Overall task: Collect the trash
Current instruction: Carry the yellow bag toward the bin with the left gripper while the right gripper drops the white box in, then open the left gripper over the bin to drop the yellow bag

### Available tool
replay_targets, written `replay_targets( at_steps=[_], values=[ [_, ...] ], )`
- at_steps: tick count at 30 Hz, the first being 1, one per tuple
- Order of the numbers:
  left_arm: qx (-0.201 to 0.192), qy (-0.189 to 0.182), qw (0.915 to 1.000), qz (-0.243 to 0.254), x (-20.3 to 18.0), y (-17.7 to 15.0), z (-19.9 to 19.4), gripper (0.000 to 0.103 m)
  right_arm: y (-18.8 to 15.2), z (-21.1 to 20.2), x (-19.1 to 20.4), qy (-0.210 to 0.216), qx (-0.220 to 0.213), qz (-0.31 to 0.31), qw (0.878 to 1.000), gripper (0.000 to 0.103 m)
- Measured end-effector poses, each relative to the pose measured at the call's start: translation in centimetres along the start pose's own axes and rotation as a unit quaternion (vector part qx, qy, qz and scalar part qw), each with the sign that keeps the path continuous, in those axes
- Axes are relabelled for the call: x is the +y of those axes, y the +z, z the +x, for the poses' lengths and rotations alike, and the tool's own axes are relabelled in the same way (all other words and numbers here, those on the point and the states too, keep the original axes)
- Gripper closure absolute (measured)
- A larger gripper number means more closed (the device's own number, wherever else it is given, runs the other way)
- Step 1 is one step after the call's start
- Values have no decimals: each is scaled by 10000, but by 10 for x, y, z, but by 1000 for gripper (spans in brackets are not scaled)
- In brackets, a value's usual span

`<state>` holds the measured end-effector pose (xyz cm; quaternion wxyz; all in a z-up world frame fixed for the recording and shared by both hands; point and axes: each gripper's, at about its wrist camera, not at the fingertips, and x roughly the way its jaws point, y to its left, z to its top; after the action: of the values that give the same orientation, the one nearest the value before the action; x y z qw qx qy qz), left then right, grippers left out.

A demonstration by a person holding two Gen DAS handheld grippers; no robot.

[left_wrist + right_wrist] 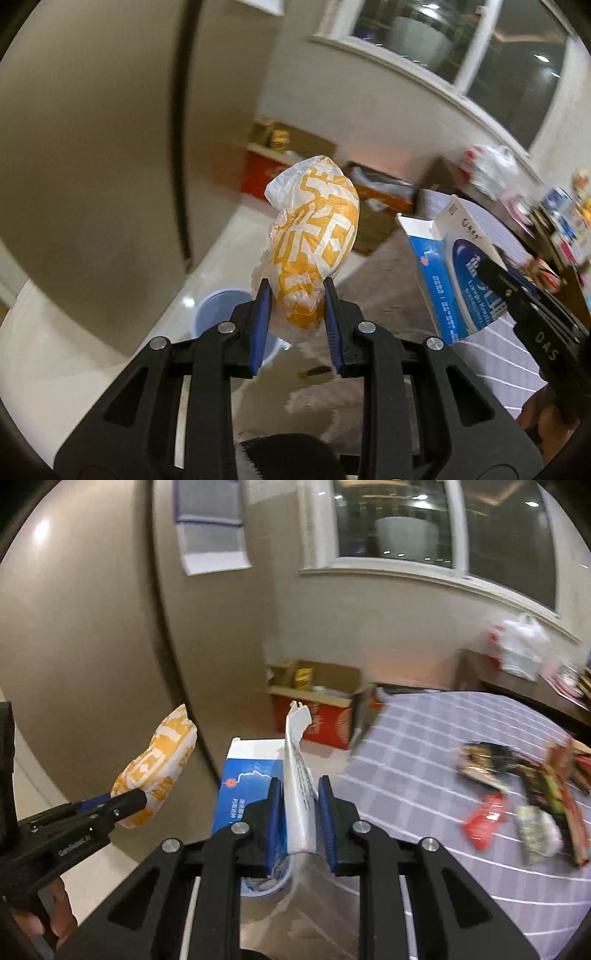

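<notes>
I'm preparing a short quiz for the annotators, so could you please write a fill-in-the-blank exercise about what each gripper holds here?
1. The left gripper is shut on a crumpled white and ____ wrapper.
2. The right gripper is shut on an opened white and ____ box.
3. The checked cloth carries more wrappers, among them a bright ____ packet.

Missing words: yellow; blue; red

Blue bin on floor: mostly hidden behind left hand-held gripper and crumpled yellow-white wrapper. In right wrist view, only sliver of bin rim shows under blue-white carton. Packets on worktop: motion-blurred, labels unreadable. Carton print too small to read. White bag near window: blurred. Person's fingers cut by frame edge.
</notes>
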<state>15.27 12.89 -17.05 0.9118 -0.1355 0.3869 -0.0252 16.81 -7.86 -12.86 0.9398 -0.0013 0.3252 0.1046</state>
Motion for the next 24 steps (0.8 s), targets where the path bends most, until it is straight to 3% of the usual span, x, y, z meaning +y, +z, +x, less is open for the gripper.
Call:
replay_targets(
  at_steps=[11,12,13,14,17,24],
  values=[
    [279,588,9966,-513,75,3,39,76,5,85,66,668,277,-330,9968,79],
    [310,620,9961,-540,79,2,42,76,4,96,68,714,270,-304,9966,74],
    [342,648,9958,-558,82,1,45,76,3,106,70,685,297,-322,9967,49],
    [385,670,9953,-579,86,1,49,76,1,118,72,664,384,-349,9964,31],
    [472,684,9948,-584,88,-2,55,76,-8,134,68,617,616,-315,9957,31],
    [588,622,9948,-550,85,-4,65,76,-18,127,61,558,731,-218,9955,31]
  ],
)
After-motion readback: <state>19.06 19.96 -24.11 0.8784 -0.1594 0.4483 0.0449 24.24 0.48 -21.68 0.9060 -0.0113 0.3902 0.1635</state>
